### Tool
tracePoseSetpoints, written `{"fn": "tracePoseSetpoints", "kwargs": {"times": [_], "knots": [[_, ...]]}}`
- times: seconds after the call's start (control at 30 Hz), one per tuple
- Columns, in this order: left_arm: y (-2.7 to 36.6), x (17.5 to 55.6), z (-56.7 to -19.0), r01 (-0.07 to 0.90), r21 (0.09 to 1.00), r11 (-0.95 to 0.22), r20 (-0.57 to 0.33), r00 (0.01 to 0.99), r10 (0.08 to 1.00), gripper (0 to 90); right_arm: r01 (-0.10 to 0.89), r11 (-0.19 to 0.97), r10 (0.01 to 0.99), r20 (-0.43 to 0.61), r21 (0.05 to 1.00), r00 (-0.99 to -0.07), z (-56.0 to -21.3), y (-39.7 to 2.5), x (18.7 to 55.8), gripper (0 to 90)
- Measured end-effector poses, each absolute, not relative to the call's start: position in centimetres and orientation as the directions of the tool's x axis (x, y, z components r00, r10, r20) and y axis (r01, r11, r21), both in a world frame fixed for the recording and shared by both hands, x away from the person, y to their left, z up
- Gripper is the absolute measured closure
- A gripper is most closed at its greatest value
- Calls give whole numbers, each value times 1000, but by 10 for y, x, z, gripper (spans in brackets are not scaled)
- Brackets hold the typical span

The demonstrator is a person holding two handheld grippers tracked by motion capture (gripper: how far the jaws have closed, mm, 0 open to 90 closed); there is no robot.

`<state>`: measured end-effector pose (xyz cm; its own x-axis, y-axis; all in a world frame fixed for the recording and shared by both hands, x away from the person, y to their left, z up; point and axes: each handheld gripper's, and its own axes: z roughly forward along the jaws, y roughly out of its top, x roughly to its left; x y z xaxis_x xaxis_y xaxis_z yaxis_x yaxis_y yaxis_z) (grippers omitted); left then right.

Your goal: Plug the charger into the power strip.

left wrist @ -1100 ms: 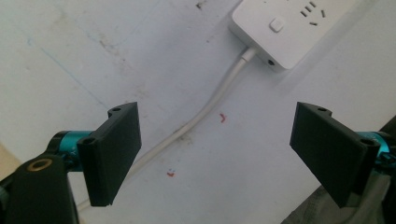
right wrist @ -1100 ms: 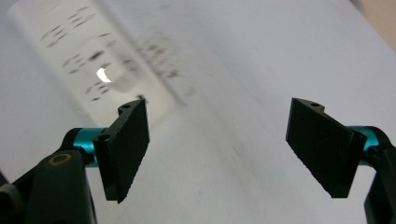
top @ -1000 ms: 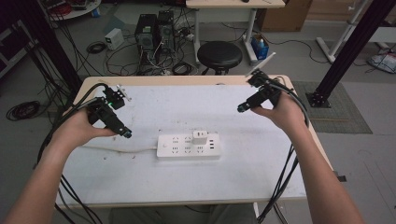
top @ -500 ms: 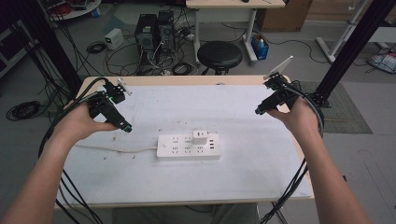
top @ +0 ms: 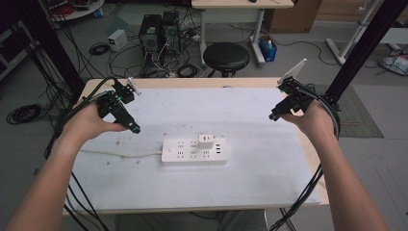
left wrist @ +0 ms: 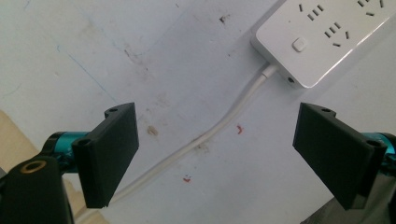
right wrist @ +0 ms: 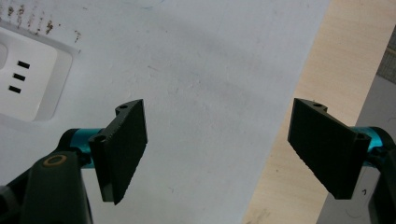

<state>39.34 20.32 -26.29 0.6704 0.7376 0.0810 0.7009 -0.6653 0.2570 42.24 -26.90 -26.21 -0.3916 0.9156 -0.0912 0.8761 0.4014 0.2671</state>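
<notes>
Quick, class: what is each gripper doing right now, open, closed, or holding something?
Left gripper: open, holding nothing, above the white cord.
Right gripper: open, holding nothing, over the table edge.

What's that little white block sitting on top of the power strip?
A small white plug adapter is pushed into the power strip, in the back row of sockets. Its prongs and the socket under it are covered. The other sockets lie bare, and both grippers are off to the sides.
</notes>
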Motion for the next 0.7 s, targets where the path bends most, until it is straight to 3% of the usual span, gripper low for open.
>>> {"fn": "tracePoseSetpoints", "kwargs": {"times": [0.7], "knots": [[201,393,-259,691,263,-673,88,678,730,143,870,414,910,-91,268,-405,-263,-268,422,194]]}}
